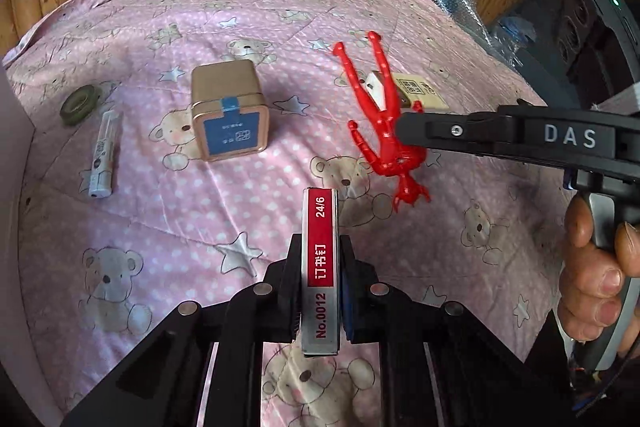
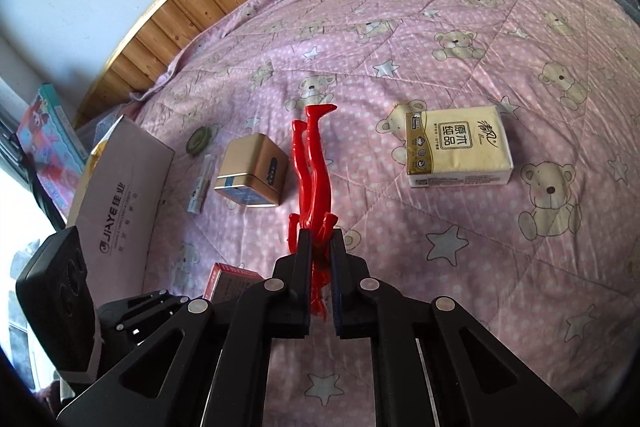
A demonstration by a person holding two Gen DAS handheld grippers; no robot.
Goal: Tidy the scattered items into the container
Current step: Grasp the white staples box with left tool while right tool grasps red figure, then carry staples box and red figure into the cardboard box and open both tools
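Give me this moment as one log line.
left claw: shut on staple box | right claw: shut on red figure | carton: nothing dropped yet

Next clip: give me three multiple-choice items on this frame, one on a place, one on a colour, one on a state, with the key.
1. Where does the tissue pack lie?
A. in the cardboard box
B. on the pink quilt
C. in a claw

2. What colour is the toy figure?
A. red
B. green
C. white

3. What is the left claw doing?
A. hanging open
B. gripping the gold tin
C. gripping the staple box

Key: 1 B, it rests flat on the quilt. 2 A, red all over. 3 C, both fingers press the box's sides.
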